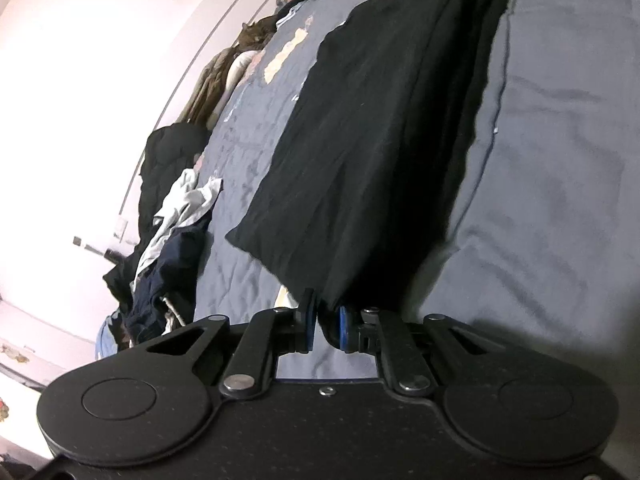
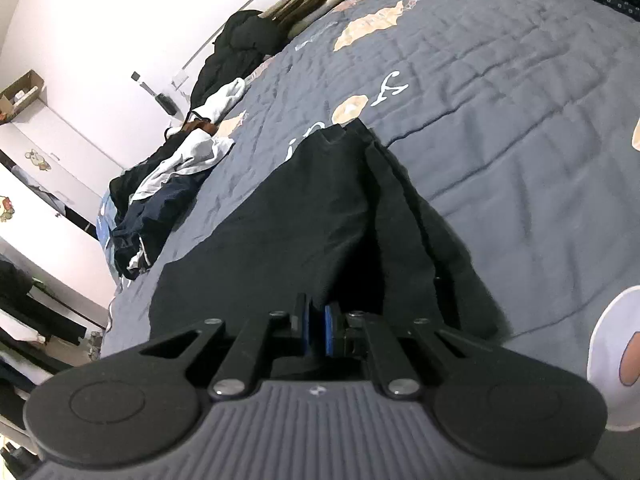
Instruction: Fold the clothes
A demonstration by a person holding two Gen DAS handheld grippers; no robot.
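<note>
Black garment spread on the bed, one end pinched betw. left gripper fingers, other end pinched by right gripper; heap of clothes w/ pale and navy pieces along bed's far edge; bare quilt beside the garment.

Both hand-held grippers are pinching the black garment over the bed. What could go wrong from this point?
1. The left hand-held gripper and right hand-held gripper each pinch only a narrow bit of the black garment's edge, so the cloth may slip out mid-fold.
2. Part of the garment hangs in loose, bunched layers, which may get folded in as creases.
3. The clothes pile lies close beside it on the quilt; a wide swing might drag into it.
</note>
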